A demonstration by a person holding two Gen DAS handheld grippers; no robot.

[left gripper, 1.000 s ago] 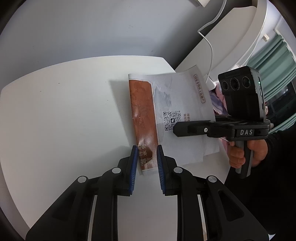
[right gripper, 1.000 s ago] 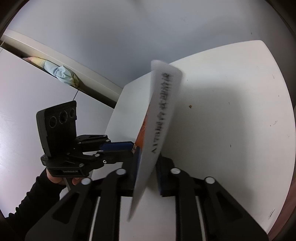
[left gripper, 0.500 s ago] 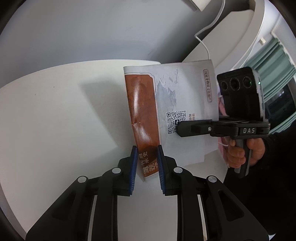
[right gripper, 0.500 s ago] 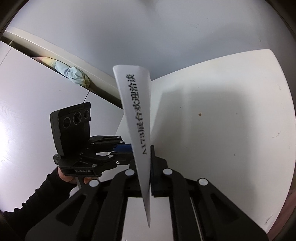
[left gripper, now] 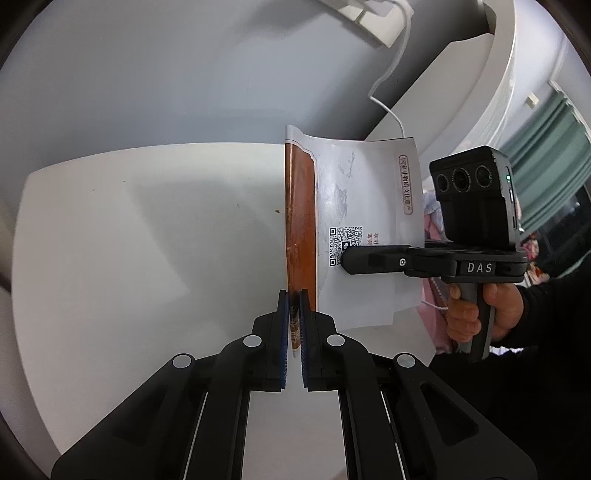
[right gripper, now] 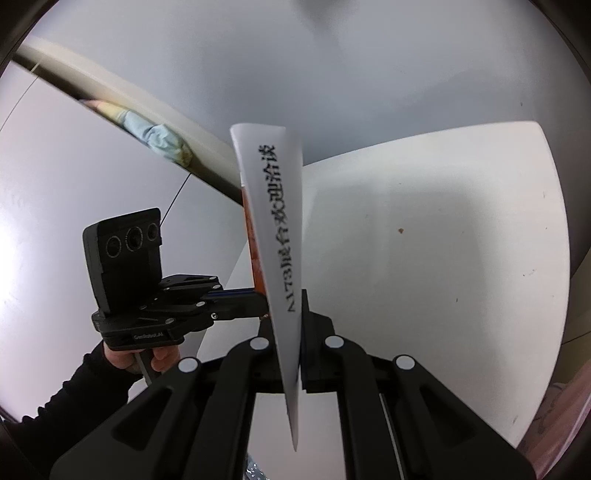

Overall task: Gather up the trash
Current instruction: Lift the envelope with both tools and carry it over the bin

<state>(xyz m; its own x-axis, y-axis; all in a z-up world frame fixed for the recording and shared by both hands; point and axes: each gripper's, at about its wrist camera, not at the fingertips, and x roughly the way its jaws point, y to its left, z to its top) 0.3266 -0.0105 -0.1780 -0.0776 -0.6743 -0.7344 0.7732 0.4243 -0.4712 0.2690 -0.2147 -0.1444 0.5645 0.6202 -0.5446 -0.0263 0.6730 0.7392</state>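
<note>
A white paper leaflet [left gripper: 354,221] with a brown strip and a QR code hangs upright above the white table [left gripper: 147,240]. My left gripper [left gripper: 294,295] is closing its jaws on the brown lower corner, and the blue pads press the paper. From the right, my right gripper [left gripper: 345,260] is shut on the leaflet near the QR code. In the right wrist view the leaflet [right gripper: 275,206] stands edge-on between the right gripper's [right gripper: 286,299] jaws. The left gripper [right gripper: 258,299] pinches it from the left, held by a hand in a black sleeve.
A white cable [left gripper: 388,107] runs down from a white box [left gripper: 365,18] on the wall behind the table. Green curtains [left gripper: 546,155] and pink cloth [left gripper: 432,236] lie to the right. A light blue cloth [right gripper: 155,133] sits on a ledge.
Both grippers rose and lifted the leaflet off the table, so it now hangs upright. The left gripper's jaws narrowed onto the brown corner. The right gripper stayed clamped.
</note>
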